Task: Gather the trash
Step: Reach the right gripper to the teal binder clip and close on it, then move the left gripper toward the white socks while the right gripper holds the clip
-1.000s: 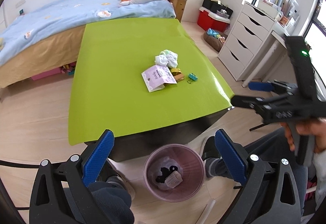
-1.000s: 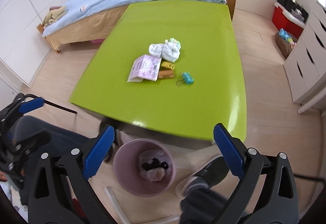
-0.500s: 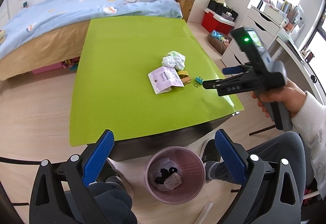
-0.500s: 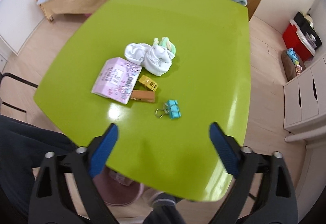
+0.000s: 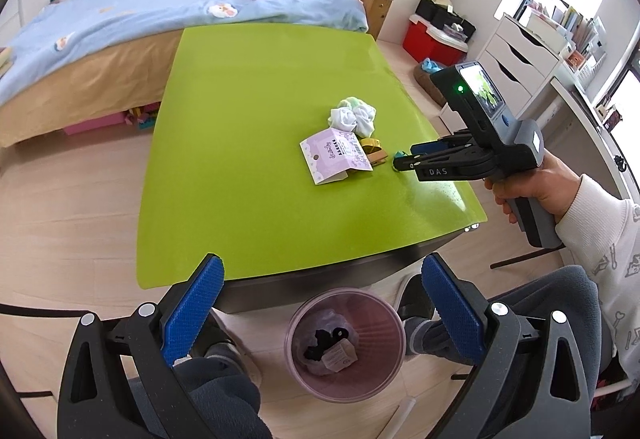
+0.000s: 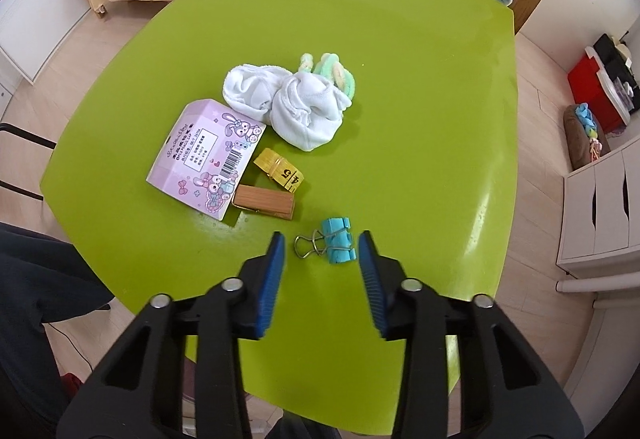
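Blue binder clips (image 6: 338,241) between half-open right claw (image 6: 322,253).

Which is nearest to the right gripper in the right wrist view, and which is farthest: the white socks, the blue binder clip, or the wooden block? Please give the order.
1. The blue binder clip, just ahead of the right gripper, between its open fingertips.
2. The wooden block, farther ahead and left, beside the pink card.
3. The white socks, farthest, toward the middle of the green table.

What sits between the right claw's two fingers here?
The blue binder clip lies on the green table, inside the gap of the open right claw, untouched by either pad. The right wrist view shows it.
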A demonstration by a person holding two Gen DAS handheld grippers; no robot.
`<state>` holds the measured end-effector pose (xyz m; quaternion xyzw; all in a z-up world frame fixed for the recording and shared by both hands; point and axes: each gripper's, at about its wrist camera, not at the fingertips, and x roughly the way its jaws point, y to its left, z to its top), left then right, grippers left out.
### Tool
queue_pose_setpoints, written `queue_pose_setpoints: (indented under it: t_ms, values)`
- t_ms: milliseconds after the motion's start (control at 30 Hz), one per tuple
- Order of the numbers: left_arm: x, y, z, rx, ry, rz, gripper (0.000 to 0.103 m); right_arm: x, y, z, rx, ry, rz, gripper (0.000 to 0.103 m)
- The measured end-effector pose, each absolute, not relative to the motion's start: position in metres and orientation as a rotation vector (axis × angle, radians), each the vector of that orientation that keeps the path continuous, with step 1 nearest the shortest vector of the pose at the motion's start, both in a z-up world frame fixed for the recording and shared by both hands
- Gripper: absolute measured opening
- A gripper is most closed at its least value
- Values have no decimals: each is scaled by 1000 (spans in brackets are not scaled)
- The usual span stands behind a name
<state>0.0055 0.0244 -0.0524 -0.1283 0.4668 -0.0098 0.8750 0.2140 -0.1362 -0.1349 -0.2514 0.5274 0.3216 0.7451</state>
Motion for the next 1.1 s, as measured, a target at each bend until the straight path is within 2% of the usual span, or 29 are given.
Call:
queue_pose_setpoints:
  t_ms: [133, 300, 333, 667, 1100]
  values:
    - [7, 25, -55, -275, 982, -21, 95, 215, -138, -137, -554, 1150, 695, 14]
    - [9, 24, -57, -278, 988, -26, 95, 217, -143, -133, -527, 1131, 688, 7]
    - [10, 24, -57, -279, 988, -29, 95, 216, -145, -132, -521, 1130, 686, 2]
    - [39, 17, -50, -228, 973, -65, 95, 212, -170, -115, -359, 1153, 655, 1]
    - [140, -2, -51, -126, 1026, -115, 95, 188, -196, -106, -234, 1174, 650, 1]
